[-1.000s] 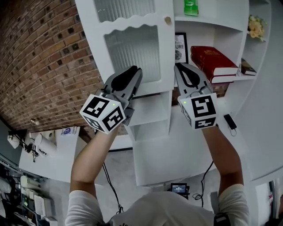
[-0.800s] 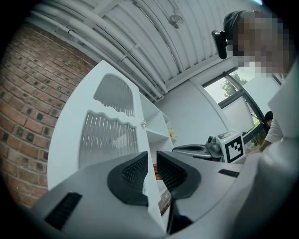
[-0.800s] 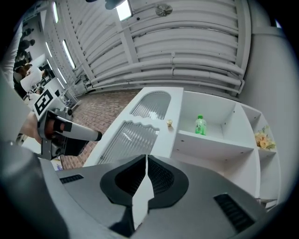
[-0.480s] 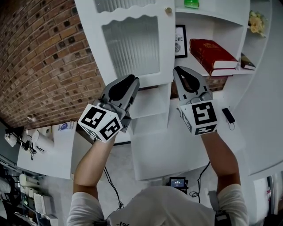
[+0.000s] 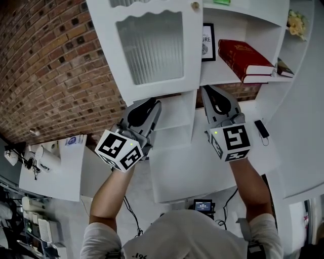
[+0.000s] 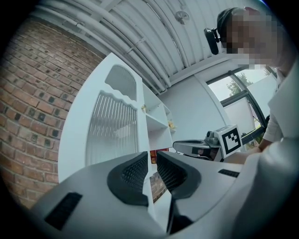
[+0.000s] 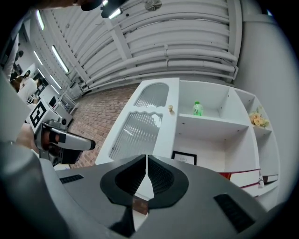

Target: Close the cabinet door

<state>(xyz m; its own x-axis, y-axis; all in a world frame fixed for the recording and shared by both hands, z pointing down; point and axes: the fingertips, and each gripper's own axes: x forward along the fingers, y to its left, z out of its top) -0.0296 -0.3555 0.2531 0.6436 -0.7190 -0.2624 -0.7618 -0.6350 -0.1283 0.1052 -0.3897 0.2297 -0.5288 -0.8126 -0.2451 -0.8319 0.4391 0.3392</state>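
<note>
Red-brown brick wall (image 5: 55, 66) ran to the left of the tall white cabinet door with its ribbed glass panel (image 5: 157, 45), which hung at the left end of a white shelving unit (image 5: 243, 12). A small round pale-gold knob (image 5: 195, 6) sat at the door's upper right corner. Whether the door lay fully flush against the unit I could not tell from these angles. Right of the door, on open shelves, stood a black-framed picture (image 5: 207, 41) and lay a thick red hardback book (image 5: 245, 58). Both tools were held low, just beneath the door's bottom edge, pointing up at it. The left gripper (image 5: 152, 103) was under its lower middle, jaws a little apart with nothing between them. The right gripper (image 5: 208, 91) was under its lower right corner, jaws pressed together and empty. I judged that neither touched the door; the right one's joined tips would make a blunt pusher on the knob side, where a push should swing it most easily
</note>
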